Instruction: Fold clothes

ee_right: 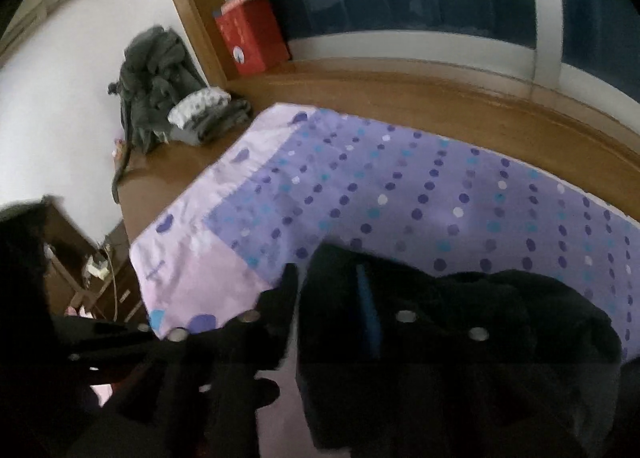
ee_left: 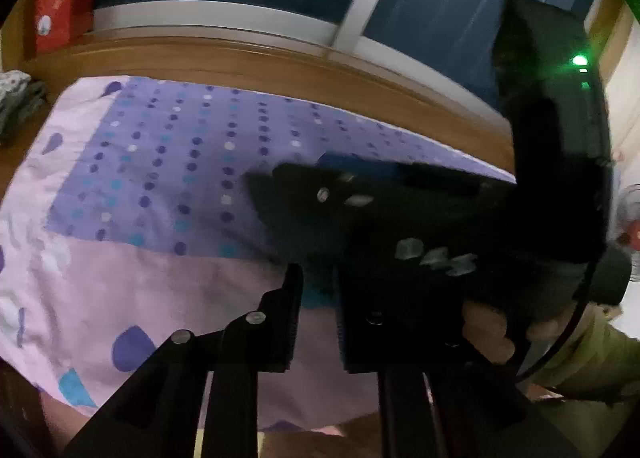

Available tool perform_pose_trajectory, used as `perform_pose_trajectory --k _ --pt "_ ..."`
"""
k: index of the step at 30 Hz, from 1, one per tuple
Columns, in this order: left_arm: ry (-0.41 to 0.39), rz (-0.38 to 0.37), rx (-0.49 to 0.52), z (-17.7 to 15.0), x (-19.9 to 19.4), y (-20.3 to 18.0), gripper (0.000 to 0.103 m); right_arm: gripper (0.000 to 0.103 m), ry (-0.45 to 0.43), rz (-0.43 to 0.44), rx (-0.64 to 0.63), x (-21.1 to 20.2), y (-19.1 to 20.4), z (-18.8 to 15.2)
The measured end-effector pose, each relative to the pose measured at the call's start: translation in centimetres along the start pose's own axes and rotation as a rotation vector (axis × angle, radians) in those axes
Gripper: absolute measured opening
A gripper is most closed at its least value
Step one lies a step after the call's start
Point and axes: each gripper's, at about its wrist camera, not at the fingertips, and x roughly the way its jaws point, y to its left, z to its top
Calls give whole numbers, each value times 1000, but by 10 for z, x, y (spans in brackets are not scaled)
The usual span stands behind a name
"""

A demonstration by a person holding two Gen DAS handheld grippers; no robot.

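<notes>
My left tool [ee_left: 318,318] shows two fingers with a narrow gap between them, and I see a bit of blue-teal in that gap; whether they pinch anything I cannot tell. My right tool [ee_right: 298,310] is mostly lost behind one dark garment [ee_right: 460,318], which hangs over its right finger and covers the gap, so I cannot tell its state either. That garment is black with a blue strip showing at a fold, and it lies bunched at the near right part of the bed. In the left wrist view the other device crosses in front, dark with one green light, and my hand [ee_left: 490,328] grips its handle.

Under both tools is one bedspread [ee_left: 160,178]: a purple dotted panel framed by a pale pink border. Its far edge runs along a wooden sill [ee_right: 400,98] below two dark window panes. The left and middle of the spread are bare. Beyond its left corner sit one red box [ee_right: 252,38], one heap of grey clothes [ee_right: 156,78], and one small folded stack [ee_right: 204,114] just beside the heap.
</notes>
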Motion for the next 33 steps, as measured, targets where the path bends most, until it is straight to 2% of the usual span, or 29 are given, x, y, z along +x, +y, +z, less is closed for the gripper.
perform_pose_trajectory --k 2,3,5,10,12,16,18,21,23,25,30,33 --pt "-4 -39 20 0 -4 -3 26 59 -49 -10 24 -20 -4 1" --pt "-5 -47 32 4 -3 -4 27 62 -76 -19 38 -32 -10 0" --pt "-10 -56 54 7 -1 -9 31 63 -105 -66 76 -59 -31 -9" --pt "2 -57 59 11 8 -18 31 65 -165 -204 160 -119 -84 -33" --pt "12 -78 52 9 9 -25 31 66 -150 -294 211 -134 -113 -52" --pt "55 -111 86 4 16 -46 34 66 -99 -370 384 -153 -169 -89" --pt "86 -127 113 2 21 -61 35 66 -88 -367 451 -162 -188 -103" --pt "107 -219 111 0 24 -80 39 66 -71 -366 459 -168 -200 -113" --pt "119 -291 106 -1 28 -94 47 66 -61 -381 464 -172 -209 -121" --pt "128 -318 115 -2 34 -105 48 66 -56 -362 532 -173 -226 -129" --pt "183 -290 127 -8 61 -130 48 66 -68 -233 711 -170 -259 -144" --pt "191 -263 107 -8 69 -129 48 66 -72 -159 729 -160 -259 -139"
